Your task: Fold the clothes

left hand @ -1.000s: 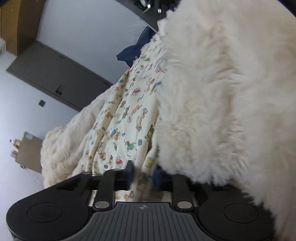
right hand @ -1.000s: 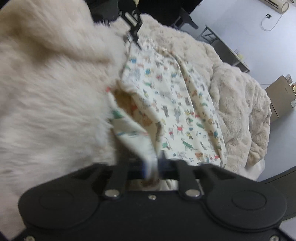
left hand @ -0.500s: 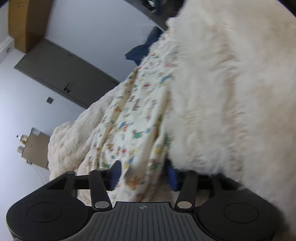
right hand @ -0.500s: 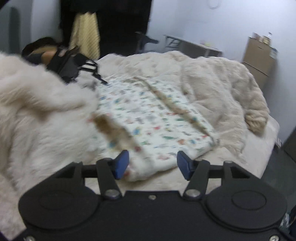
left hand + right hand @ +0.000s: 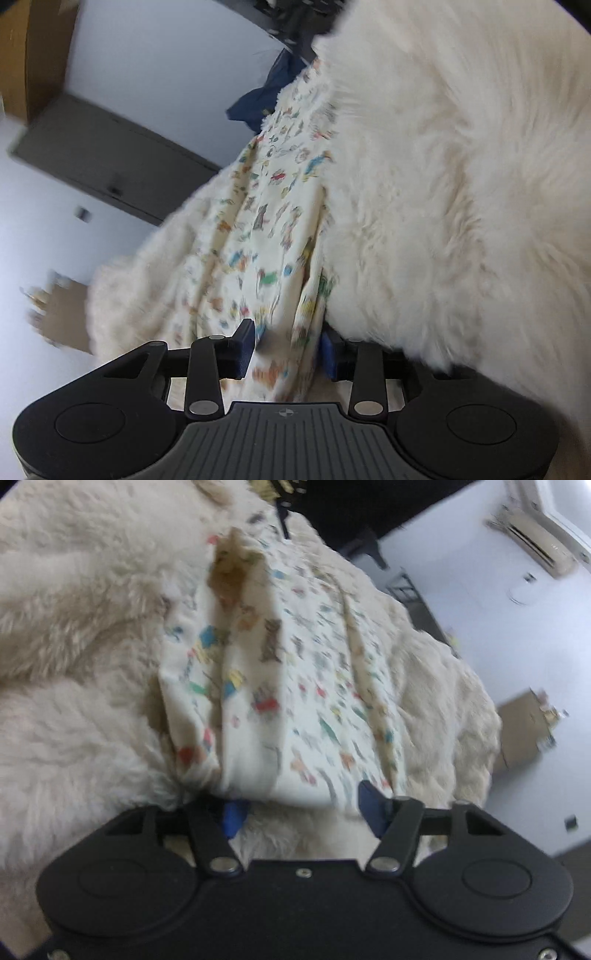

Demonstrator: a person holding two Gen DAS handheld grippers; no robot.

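A cream garment printed with small colourful animals (image 5: 258, 229) lies spread on the bed. A bunched fold of it hangs between the fingers of my left gripper (image 5: 286, 350), whose jaws are closing without visibly pinching it. In the right wrist view, the folded near edge of the garment (image 5: 303, 686) lies just ahead of my right gripper (image 5: 301, 812). Its jaws stand apart and are closing, with the edge at their tips and no grip on it. White long-pile fur (image 5: 461, 184) presses against the garment's side; I cannot tell whether it is a sleeve or bedding.
A beige fluffy blanket (image 5: 443, 686) covers the bed under and around the garment. A dark blue cloth (image 5: 266, 96) lies at the far end. A cardboard box (image 5: 524, 731) stands by the wall and a grey door (image 5: 110, 158) is beyond the bed.
Both grippers, shut on the printed cloth a second ago, let it go and opened, then narrowed again. The right one swung up and away, then came back down to the near edge.
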